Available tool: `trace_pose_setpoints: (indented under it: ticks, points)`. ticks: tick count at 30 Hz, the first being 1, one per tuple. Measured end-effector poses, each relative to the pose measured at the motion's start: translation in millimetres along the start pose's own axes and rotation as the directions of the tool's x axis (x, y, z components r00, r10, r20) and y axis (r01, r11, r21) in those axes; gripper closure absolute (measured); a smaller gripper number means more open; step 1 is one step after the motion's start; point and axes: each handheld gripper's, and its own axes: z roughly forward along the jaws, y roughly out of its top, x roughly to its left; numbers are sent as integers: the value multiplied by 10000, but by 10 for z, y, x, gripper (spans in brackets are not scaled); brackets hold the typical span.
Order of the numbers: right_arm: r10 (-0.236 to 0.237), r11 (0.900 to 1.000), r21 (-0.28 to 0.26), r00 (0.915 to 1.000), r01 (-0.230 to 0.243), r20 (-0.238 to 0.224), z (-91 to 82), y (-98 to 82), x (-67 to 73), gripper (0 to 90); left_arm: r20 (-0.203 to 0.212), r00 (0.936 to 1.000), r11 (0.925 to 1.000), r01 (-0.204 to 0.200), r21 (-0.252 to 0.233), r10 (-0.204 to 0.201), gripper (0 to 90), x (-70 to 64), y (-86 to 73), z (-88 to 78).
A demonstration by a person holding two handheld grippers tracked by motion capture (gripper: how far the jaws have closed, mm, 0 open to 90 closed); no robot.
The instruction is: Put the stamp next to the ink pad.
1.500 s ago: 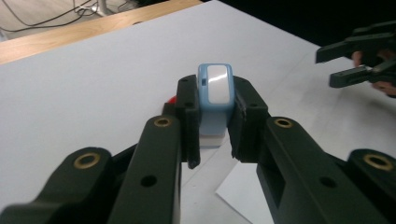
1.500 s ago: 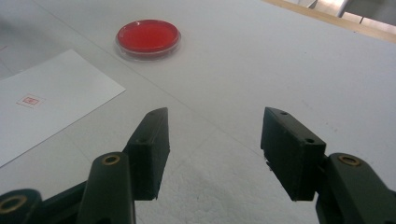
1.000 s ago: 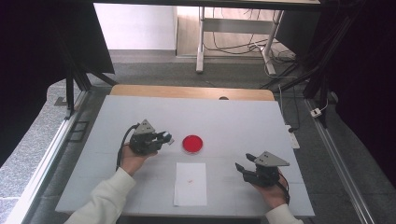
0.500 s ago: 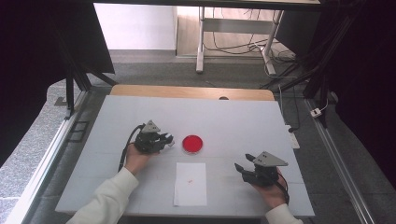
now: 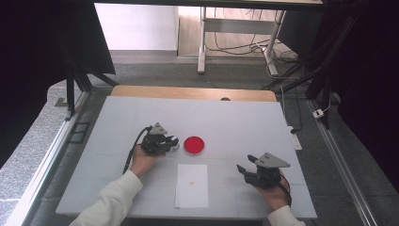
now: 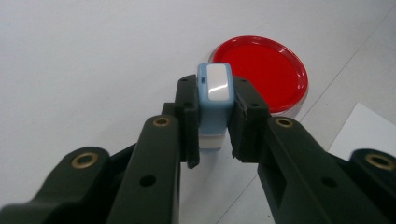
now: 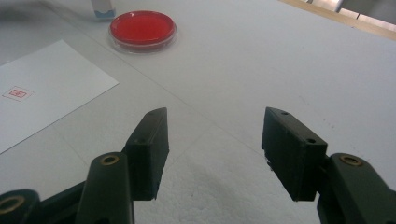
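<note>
From the high view the left gripper (image 5: 170,141) sits on the counter (image 5: 244,122) just left of the red dish (image 5: 194,145), with the person's left hand (image 5: 143,160) behind it. What it holds is too small to make out there. The left gripper view settles it: the left gripper (image 6: 215,121) is clamped on a small pale blue stamp (image 6: 215,100) with a white top face, standing upright between the pads, its white base low against the counter. Beyond the stamp lies the dish (image 6: 264,70), a shallow clear round dish with red filling, close to the stamp but whether touching cannot be told. A corner of white paper (image 6: 364,130) shows at the right edge.

The high view gives the layout: the paper (image 5: 192,184) lies near the front edge of the counter, just below the dish, with a tiny red mark (image 5: 191,182) near its middle. The right gripper (image 5: 244,170) rests well to the right of the paper, pointing left, held by the right hand (image 5: 274,193).

The right gripper view shows the right gripper (image 7: 212,149) with jaws apart and nothing between them, over bare counter. Here the mark (image 7: 17,93) reads as a small red square print on the paper (image 7: 51,88). Farther off is the dish (image 7: 142,29), and behind it the stamp's base (image 7: 102,10) at the top edge
</note>
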Motion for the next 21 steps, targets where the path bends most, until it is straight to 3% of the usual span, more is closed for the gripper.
trace_pose_setpoints:
  ticks: [12, 21]
  points:
    - [56, 10000, -49, 10000, -56, 31, -1, -1, -7, 407, 53, 9998, 9998, 198, 25, -198, 674, 15, -16, 20]
    - [65, 10000, -41, 10000, -64, 17, -2, -1, -12, 406, 45, 9993, 9986, 382, -366, -381, 404, 3, 4, -11]
